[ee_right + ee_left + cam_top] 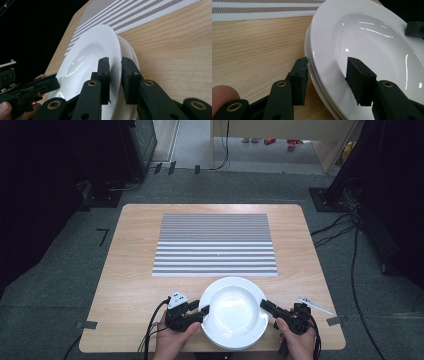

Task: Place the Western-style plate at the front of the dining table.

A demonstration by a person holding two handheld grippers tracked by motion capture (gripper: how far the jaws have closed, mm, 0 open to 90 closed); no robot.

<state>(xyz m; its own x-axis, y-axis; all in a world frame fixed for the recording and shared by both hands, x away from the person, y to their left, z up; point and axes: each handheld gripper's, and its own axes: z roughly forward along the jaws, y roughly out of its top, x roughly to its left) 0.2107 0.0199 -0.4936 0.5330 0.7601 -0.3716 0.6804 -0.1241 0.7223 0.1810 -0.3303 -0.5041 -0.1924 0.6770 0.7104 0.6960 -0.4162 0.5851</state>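
We see the left gripper (pixel 202 312) at the white plate's (pixel 233 312) 9 o'clock rim, jaws spread astride the rim of the top plate, one above and one below, not pinching. The plate sits on another plate in a stack at the wooden table's (pixel 130 270) near edge, just below the striped mat (pixel 215 245). At its 3 o'clock rim the right gripper (pixel 265 305) has its jaws nearly together, pinching the top plate's rim.

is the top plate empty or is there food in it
Empty. The top plate shows a bare glossy white bowl with light glints, apart from one tiny dark speck.
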